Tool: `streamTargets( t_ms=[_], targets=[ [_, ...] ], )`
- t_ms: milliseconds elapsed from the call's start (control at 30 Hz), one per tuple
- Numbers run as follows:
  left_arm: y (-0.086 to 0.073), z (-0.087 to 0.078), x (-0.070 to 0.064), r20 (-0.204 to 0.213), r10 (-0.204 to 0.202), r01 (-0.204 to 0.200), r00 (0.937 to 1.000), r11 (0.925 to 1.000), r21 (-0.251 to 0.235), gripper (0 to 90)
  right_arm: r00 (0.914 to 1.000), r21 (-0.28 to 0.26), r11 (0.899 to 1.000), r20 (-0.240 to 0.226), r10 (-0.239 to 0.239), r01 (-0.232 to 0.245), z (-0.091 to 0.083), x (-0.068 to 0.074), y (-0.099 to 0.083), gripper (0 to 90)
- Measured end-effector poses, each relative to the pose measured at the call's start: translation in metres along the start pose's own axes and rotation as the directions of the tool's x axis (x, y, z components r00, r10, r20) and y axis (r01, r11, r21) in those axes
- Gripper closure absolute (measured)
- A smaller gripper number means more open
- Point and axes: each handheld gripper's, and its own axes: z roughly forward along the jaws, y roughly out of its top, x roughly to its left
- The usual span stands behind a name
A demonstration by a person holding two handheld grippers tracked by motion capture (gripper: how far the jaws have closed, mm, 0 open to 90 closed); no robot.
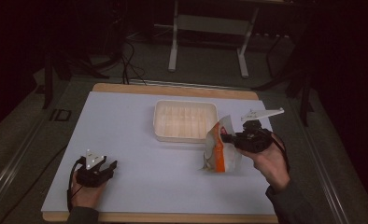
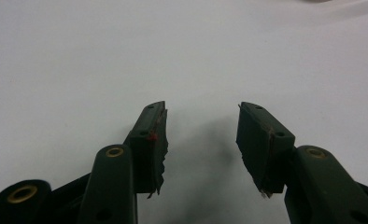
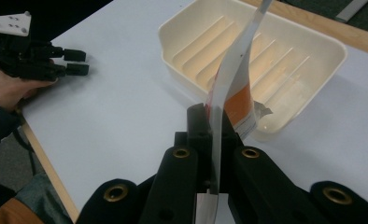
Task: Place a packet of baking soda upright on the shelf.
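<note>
1. The right gripper (image 1: 228,137) pinches the edge of an orange-and-white bag (image 1: 218,150), its jaws pressed together on the thin film.
2. The bag hangs upright over the white table (image 1: 126,130), its bottom at or just above the surface, just near and right of the cream tray (image 1: 185,120).
3. The tray is ribbed inside and sits at the far middle of the table.
4. The left gripper (image 1: 109,167) rests at the near left, well apart from the bag, jaws spread with nothing between them.

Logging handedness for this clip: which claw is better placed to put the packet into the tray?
Right claw: shut on the orange-and-white foil packet beside the cream ribbed plastic tray; left claw is open, farther away.
</note>
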Motion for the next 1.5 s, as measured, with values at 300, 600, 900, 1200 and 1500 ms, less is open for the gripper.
streamTargets(
  t_ms=[300,600,900,1200,1500],
  targets=[
    [0.0,0.0,0.0,0.003,0.001,-0.001,1.0,1.0,0.0,52.2,0.9997,-0.022,1.0,0.022,0.007,-0.006,-0.005,-0.004,0.011,90.0],
    [0.0,0.0,0.0,0.0,0.004,-0.004,1.0,1.0,0.001,52.2,0.9995,-0.041,0.999,0.032,0.009,-0.007,-0.01,-0.005,0.021,90.0],
    [0.0,0.0,0.0,-0.001,0.008,-0.008,1.0,1.0,0.002,52.2,0.9995,-0.085,0.996,0.023,0.022,-0.019,-0.015,-0.005,0.028,90.0],
    [0.0,0.0,-0.001,-0.001,0.011,-0.011,0.9999,0.9999,0.004,52.2,0.9991,-0.109,0.994,0.037,0.022,-0.018,-0.02,-0.007,0.037,90.0],
    [0.0,0.0,0.0,0.002,0.007,-0.007,1.0,1.0,0.001,52.2,0.9984,-0.129,0.991,0.048,0.03,-0.024,-0.022,-0.009,0.047,90.0]
  ],
)
